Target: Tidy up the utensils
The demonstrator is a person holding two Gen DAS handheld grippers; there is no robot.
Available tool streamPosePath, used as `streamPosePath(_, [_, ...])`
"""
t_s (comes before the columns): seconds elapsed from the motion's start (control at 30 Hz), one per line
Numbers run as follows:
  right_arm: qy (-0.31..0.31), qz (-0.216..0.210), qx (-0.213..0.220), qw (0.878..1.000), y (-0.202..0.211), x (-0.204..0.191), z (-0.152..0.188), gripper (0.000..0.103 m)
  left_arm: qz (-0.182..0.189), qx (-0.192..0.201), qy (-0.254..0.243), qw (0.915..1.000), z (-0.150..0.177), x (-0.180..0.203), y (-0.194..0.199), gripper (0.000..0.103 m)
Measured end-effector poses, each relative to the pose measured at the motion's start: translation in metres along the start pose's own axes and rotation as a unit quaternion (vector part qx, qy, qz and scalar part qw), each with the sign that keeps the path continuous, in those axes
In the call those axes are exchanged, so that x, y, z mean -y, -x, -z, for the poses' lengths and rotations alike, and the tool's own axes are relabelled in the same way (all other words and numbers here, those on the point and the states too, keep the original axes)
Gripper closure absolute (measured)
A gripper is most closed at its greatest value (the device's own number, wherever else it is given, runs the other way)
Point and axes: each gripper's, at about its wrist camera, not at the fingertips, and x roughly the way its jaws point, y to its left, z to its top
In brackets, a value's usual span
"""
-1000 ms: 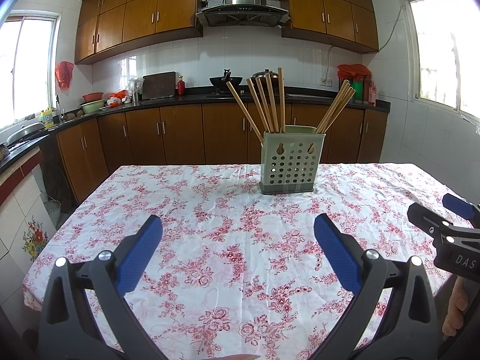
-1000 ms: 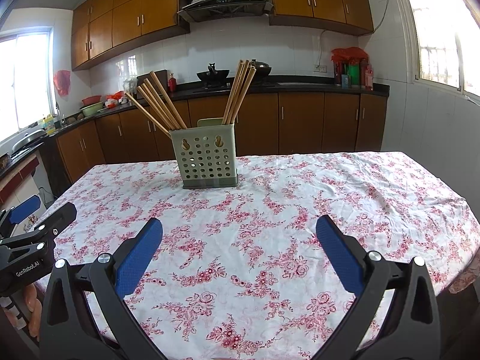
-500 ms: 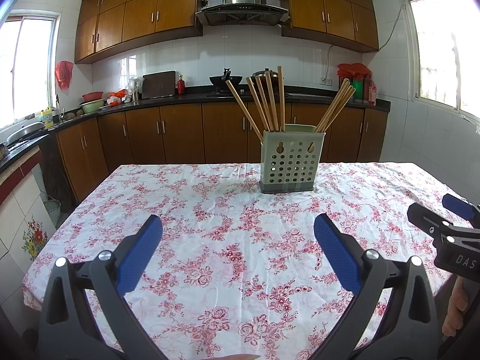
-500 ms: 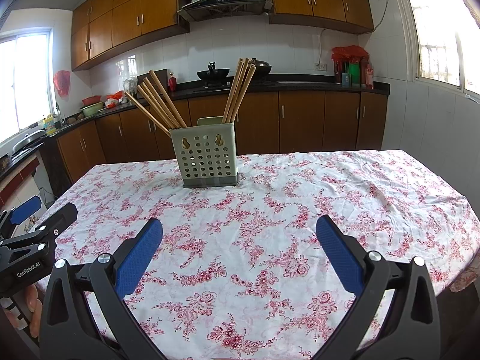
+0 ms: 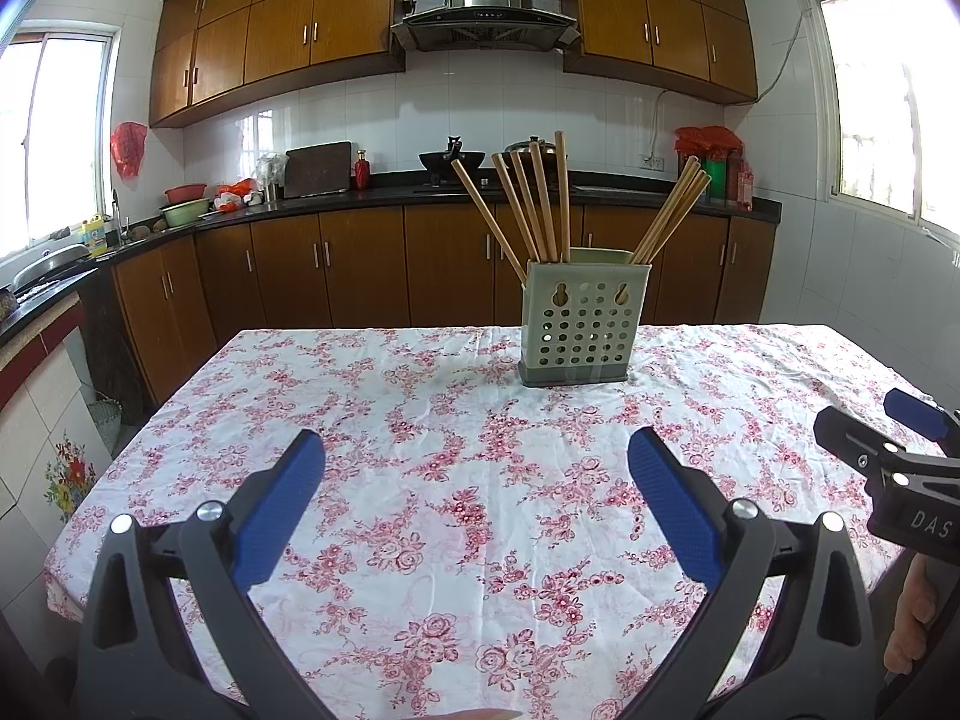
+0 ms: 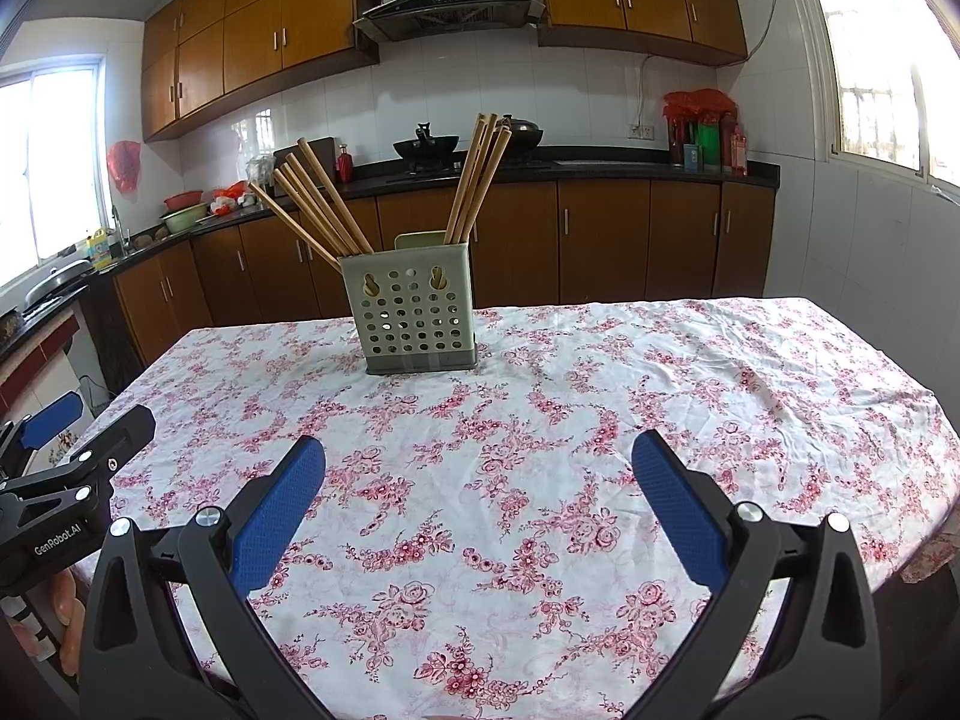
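A pale green perforated utensil holder (image 5: 579, 324) stands upright on the far middle of the table, also in the right wrist view (image 6: 415, 317). Several wooden chopsticks (image 5: 537, 204) lean in its left part and several more (image 5: 669, 213) in its right part; they also show in the right wrist view (image 6: 318, 210). My left gripper (image 5: 477, 450) is open and empty above the near cloth, well short of the holder. My right gripper (image 6: 479, 453) is open and empty, likewise short of the holder. Each gripper shows at the other view's edge.
The table carries a white cloth with red flowers (image 5: 456, 480). Brown kitchen cabinets and a dark counter (image 5: 360, 198) with a wok and bowls run behind it. The table's right edge (image 6: 936, 420) drops off near a tiled wall.
Both views have shifted very slightly; the holder sits a touch lower in the right wrist view. Both grippers remain open and empty.
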Motion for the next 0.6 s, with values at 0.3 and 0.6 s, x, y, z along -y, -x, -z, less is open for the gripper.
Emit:
streamPosePath(0.3, [-0.001, 0.0, 0.0, 1.0, -0.0002, 0.0005, 0.0004, 0.002, -0.001, 0.0, 0.001, 1.0, 0.0017, -0.0006, -0.0007, 0.004])
streamPosePath(0.6, [-0.002, -0.001, -0.001, 1.0, -0.0003, -0.0006, 0.001, 0.002, -0.002, -0.001, 0.002, 1.0, 0.0027, 0.0004, -0.001, 0.004])
